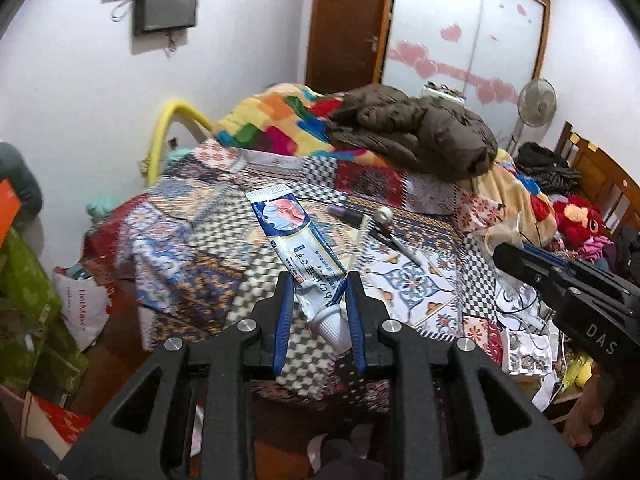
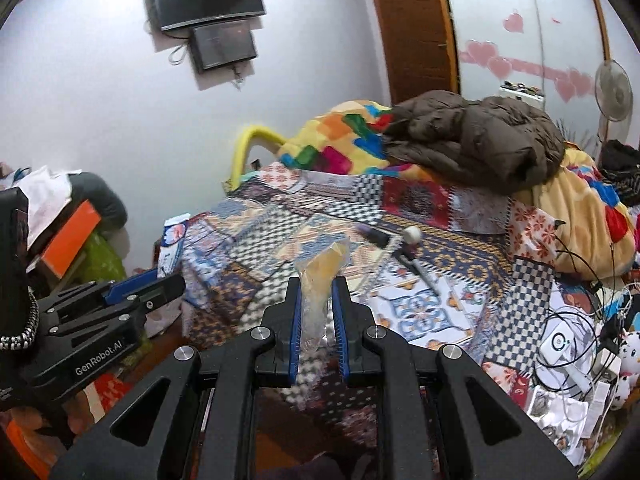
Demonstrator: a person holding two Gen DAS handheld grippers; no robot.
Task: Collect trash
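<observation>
My left gripper [image 1: 318, 286] is shut on a crumpled white and blue toothpaste tube [image 1: 298, 240], held near its white cap above the patterned bed [image 1: 192, 248]. The tube sticks up and away from the jaws. My right gripper [image 2: 316, 288] is shut on a clear plastic wrapper with yellow inside [image 2: 324, 272], also lifted over the bed. In the right wrist view the left gripper [image 2: 160, 284] shows at the left, with the tube [image 2: 174, 240] poking up behind it. The right gripper [image 1: 520, 260] enters the left wrist view from the right.
On the bedspread lie a dark pen-like item [image 1: 394, 242], a small white ball [image 1: 384, 214] and a purple stick [image 1: 346, 212]. A brown jacket [image 1: 416, 128] and a colourful blanket [image 1: 276, 116] are heaped at the far end. Cables and white packaging [image 2: 568, 344] clutter the right side.
</observation>
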